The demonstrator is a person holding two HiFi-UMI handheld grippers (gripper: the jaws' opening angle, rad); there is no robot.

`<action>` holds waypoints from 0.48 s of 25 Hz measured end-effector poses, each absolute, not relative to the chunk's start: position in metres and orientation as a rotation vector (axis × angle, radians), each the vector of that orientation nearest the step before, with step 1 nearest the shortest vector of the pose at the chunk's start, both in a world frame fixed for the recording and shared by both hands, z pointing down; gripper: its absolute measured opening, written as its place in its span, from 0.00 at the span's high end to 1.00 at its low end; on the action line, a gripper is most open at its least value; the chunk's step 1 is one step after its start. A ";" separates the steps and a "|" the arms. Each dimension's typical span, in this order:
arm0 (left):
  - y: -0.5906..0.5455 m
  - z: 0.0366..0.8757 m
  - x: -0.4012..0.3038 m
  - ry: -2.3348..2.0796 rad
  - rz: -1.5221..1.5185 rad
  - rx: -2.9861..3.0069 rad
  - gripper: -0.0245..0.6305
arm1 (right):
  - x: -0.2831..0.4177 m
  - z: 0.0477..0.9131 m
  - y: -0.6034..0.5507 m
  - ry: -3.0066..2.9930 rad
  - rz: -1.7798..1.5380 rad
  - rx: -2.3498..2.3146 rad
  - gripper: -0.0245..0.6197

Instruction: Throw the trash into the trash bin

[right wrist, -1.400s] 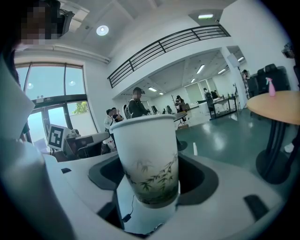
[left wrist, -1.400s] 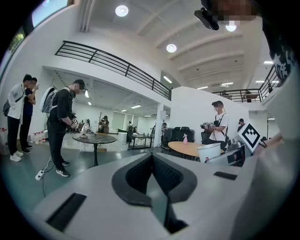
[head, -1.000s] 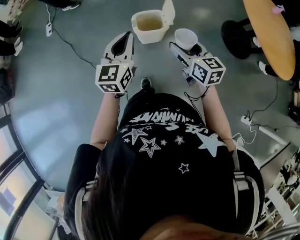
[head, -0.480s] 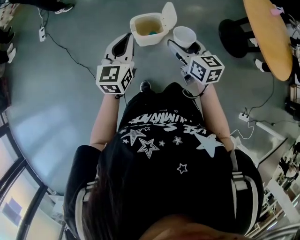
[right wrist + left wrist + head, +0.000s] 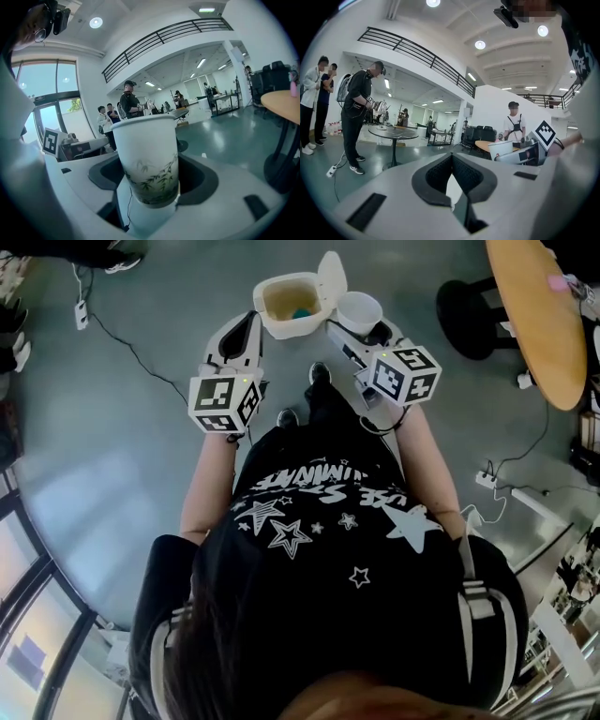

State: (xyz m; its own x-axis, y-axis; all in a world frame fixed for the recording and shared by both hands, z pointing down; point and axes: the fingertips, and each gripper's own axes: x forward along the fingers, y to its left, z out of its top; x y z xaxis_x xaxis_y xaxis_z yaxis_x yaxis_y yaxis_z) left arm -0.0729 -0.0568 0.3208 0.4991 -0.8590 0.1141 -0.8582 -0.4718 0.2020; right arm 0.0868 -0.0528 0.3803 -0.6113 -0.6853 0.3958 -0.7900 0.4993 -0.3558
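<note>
Jaws of the right gripper (image 5: 152, 182) stand wide but pressed against the lower sides of a paper cup (image 5: 146, 152), white with a bamboo print, which is held upright between them with its open mouth on top. The left gripper (image 5: 451, 158) has its jaw tips together and nothing between them.

In the head view the two grippers are level with each other, well apart, both pointing away from the person. Just ahead of them, nearer the left gripper's tips and immediately left of the held cup, a white trash bin (image 5: 262, 298) stands on the floor. Its lid (image 5: 331, 274) is flipped up, so the opening is free. A small blue-green item (image 5: 301, 312) lies inside. Farther off to the right of the right gripper is the edge of a round wooden table (image 5: 534, 324).

The pick-up looks done and the carry is nearly finished: the cup is beside the bin but not yet over it. What remains is to bring it above the opening and let it drop.
</note>
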 end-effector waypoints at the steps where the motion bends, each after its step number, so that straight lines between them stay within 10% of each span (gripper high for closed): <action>1: -0.060 0.320 -0.073 -1.474 -0.002 2.507 0.95 | 0.088 0.380 -0.058 -2.544 0.761 1.262 0.45; 12: -0.103 0.329 -0.069 -1.563 0.070 2.445 0.95 | 0.108 0.389 -0.115 -2.566 0.790 1.183 0.45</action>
State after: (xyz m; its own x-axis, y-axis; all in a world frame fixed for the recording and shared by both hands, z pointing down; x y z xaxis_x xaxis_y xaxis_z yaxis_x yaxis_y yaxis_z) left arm -0.0689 -0.1034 0.3289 0.4272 -0.8886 0.1672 -0.8999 -0.4000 0.1737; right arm 0.1081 -0.1154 0.3893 -0.6569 -0.6424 0.3948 -0.7532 0.5348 -0.3830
